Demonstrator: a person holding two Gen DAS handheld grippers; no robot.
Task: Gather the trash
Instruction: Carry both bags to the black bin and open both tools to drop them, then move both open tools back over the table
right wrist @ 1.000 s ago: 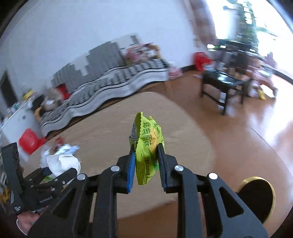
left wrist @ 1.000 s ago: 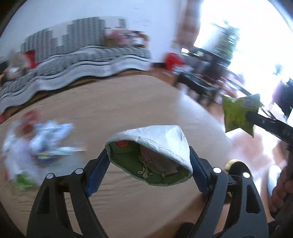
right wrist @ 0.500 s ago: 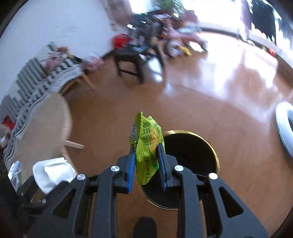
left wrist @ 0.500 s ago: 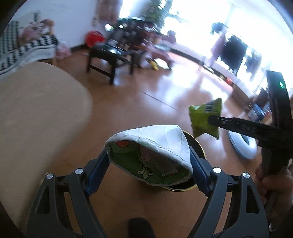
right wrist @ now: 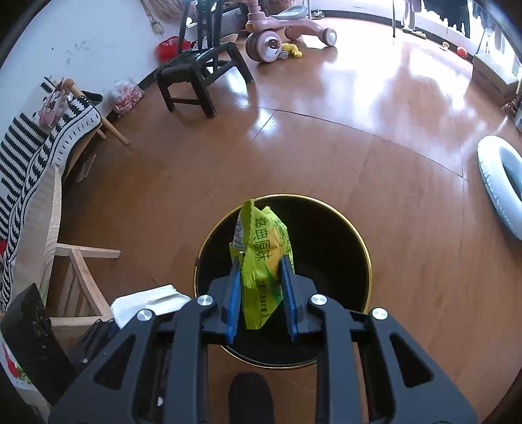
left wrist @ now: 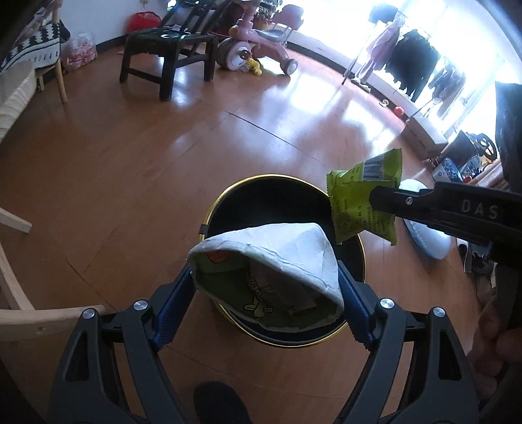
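1. While both tools hang over the round black bin (right wrist: 339, 248) with a gold rim standing on the wooden floor (right wrist: 293, 146), the left tool (left wrist: 266, 293) is clenched on a crumpled paper bowl (left wrist: 280, 248), white outside and green-printed inside, pinched from both sides by the blue pads (left wrist: 171, 313).
2. The bowl sits above the near part of the bin's mouth, seen from the left wrist.
3. The right tool (right wrist: 261, 287) grips a yellow-green snack wrapper (right wrist: 261, 254) upright between its fingers, over the bin's opening.
4. From the left wrist, that wrapper (left wrist: 365, 202) shows at the bin's right rim, held by the right tool's black finger.
5. Beyond the bin stand a black chair (right wrist: 202, 75) and a pink ride-on toy (right wrist: 280, 29); a white inflatable ring (right wrist: 502, 186) lies on the floor to the right.
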